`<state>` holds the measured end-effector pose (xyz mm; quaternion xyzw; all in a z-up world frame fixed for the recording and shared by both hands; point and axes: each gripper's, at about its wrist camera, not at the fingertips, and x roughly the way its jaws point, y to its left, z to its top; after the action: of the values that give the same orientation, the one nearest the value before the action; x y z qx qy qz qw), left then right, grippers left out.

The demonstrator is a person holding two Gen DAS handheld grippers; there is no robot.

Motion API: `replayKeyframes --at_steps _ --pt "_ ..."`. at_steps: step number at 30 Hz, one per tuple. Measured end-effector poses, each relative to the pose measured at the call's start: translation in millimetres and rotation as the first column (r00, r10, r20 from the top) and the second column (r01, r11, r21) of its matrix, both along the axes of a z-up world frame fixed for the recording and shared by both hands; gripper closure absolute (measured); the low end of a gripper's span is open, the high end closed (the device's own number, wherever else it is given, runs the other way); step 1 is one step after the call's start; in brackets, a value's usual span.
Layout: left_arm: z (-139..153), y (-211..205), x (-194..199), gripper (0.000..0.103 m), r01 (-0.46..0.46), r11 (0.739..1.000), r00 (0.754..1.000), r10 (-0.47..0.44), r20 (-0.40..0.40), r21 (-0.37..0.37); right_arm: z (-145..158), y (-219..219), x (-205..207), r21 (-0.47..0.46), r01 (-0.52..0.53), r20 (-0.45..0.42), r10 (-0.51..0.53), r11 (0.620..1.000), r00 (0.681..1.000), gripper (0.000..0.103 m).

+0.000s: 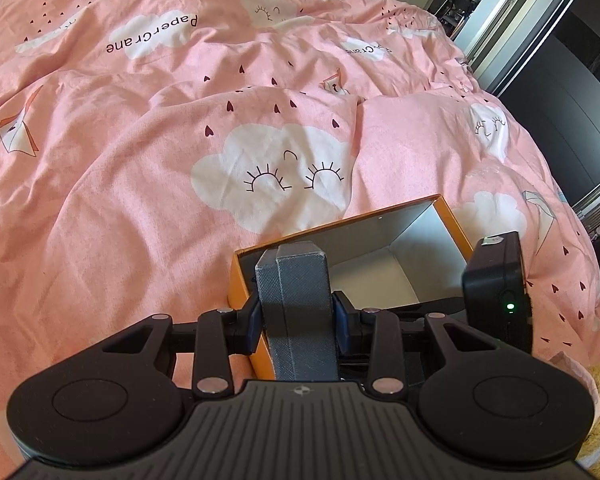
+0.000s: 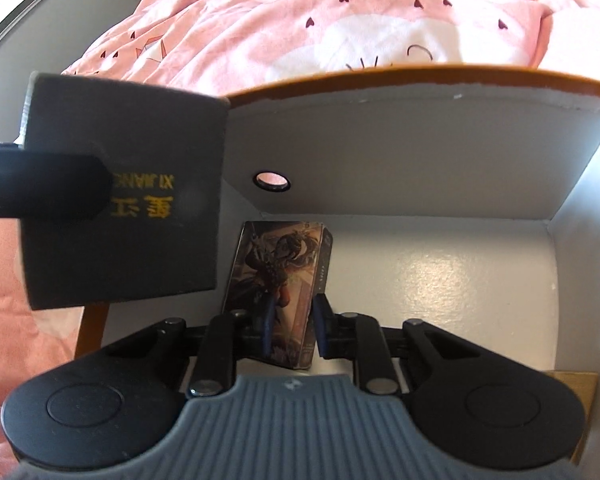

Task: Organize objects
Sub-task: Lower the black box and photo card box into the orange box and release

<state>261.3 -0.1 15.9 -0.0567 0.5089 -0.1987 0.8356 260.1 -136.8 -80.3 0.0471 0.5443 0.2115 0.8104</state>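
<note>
An orange cardboard box with a white inside lies open on the pink bed. My left gripper is shut on a grey textured box and holds it over the orange box's left wall. In the right wrist view the same grey box, with gold lettering, hangs at the left above the orange box's rim. My right gripper is shut on a printed card pack that rests on the orange box's white floor.
The pink quilt with cloud prints covers the bed all around. A dark wardrobe and doorway stand at the right. A round hole is in the orange box's far wall. A black device with a green light sits at the right.
</note>
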Motion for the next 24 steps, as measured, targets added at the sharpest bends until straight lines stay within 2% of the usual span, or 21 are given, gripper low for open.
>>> replayKeyframes --at_steps 6,12,18,24 --pt "-6 -14 0 0.065 0.033 0.999 0.999 -0.033 -0.005 -0.024 29 -18 -16 -0.105 0.004 0.125 0.009 0.994 0.992 0.078" --pt "-24 -42 5 0.065 0.054 0.996 0.998 -0.057 -0.04 -0.071 42 -33 -26 -0.213 -0.019 0.179 0.058 0.977 0.982 0.079" --pt "-55 -61 17 0.065 -0.049 0.994 0.992 0.037 -0.119 -0.101 49 -51 -35 -0.259 -0.066 0.216 0.125 0.964 0.968 0.081" --pt "-83 -64 22 0.065 -0.146 0.974 0.974 0.111 -0.198 -0.171 51 -44 -37 -0.318 -0.086 0.259 0.174 0.944 0.95 0.078"
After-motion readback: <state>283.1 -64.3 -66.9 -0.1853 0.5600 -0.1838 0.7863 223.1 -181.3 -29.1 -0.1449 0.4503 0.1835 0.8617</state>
